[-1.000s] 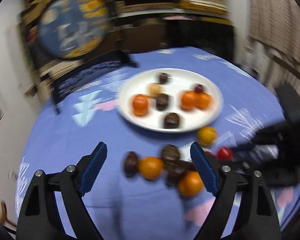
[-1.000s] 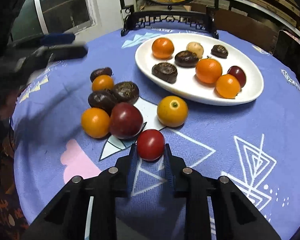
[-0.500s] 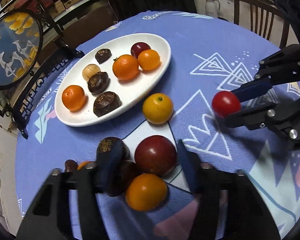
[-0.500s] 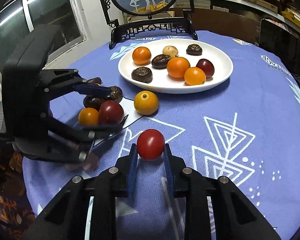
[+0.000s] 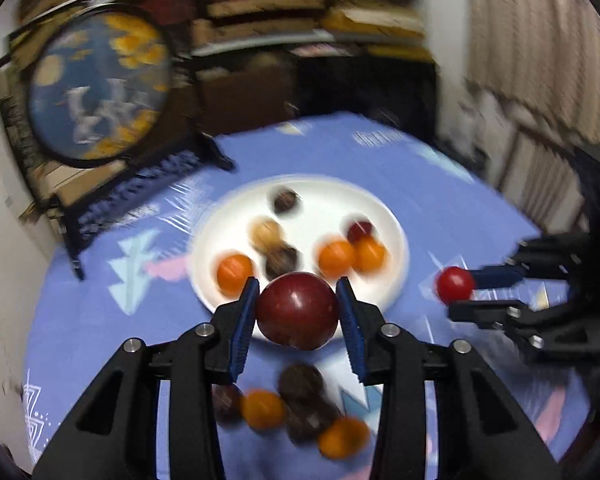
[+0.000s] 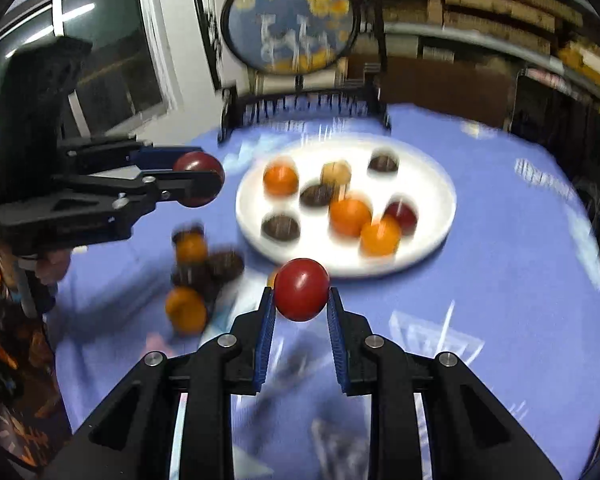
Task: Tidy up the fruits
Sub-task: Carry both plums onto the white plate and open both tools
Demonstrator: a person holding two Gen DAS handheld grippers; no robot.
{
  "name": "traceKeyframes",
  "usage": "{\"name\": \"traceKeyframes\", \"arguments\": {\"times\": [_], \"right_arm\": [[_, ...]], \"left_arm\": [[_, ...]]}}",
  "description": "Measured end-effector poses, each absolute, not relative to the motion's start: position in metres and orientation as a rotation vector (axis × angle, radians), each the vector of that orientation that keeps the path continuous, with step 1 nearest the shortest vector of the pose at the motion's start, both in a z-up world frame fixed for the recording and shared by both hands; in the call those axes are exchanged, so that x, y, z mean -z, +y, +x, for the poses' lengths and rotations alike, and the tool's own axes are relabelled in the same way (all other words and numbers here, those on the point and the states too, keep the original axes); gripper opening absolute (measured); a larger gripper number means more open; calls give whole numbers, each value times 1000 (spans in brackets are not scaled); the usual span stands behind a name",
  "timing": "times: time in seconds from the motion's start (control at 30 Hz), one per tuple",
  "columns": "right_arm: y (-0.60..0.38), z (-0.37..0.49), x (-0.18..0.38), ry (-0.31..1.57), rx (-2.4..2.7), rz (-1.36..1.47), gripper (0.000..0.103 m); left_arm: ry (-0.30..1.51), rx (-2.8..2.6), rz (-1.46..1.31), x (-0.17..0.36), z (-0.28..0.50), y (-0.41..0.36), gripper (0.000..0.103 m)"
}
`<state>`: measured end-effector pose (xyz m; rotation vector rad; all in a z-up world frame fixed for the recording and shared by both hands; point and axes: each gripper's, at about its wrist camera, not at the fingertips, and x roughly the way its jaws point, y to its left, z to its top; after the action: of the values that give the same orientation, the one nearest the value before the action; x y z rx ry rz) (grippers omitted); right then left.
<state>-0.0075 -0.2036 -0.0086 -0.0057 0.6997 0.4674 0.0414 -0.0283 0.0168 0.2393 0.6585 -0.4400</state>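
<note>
My left gripper (image 5: 297, 308) is shut on a large dark red plum (image 5: 298, 310) and holds it in the air before the white plate (image 5: 392, 236); it also shows in the right wrist view (image 6: 198, 184). My right gripper (image 6: 301, 300) is shut on a small bright red tomato (image 6: 301, 295), lifted above the cloth; the left wrist view shows it at the right (image 5: 454, 285). The plate (image 6: 436, 184) holds several orange, dark and red fruits. A loose cluster of orange and dark fruits (image 5: 296, 408) lies on the blue cloth below my left gripper.
An ornate round painted screen on a black stand (image 6: 292, 32) stands at the table's far edge behind the plate. A window (image 6: 112, 60) is at the left. Shelves fill the background. The blue patterned tablecloth (image 6: 520, 300) covers the round table.
My left gripper closed on the dark red plum and lifted it off the cloth toward the plate. My right gripper raised the red tomato higher. Both views are blurred by motion.
</note>
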Motion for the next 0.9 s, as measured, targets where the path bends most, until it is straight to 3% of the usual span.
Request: {"name": "traceKeyframes", "arguments": {"times": [0.33, 0.9], "right_arm": [[-216, 67, -36, 548, -393, 149, 26], [-214, 117, 14, 623, -375, 219, 26]], "left_arm": [[655, 204, 86, -26, 121, -26, 39], [703, 169, 150, 28, 155, -45, 39]]}}
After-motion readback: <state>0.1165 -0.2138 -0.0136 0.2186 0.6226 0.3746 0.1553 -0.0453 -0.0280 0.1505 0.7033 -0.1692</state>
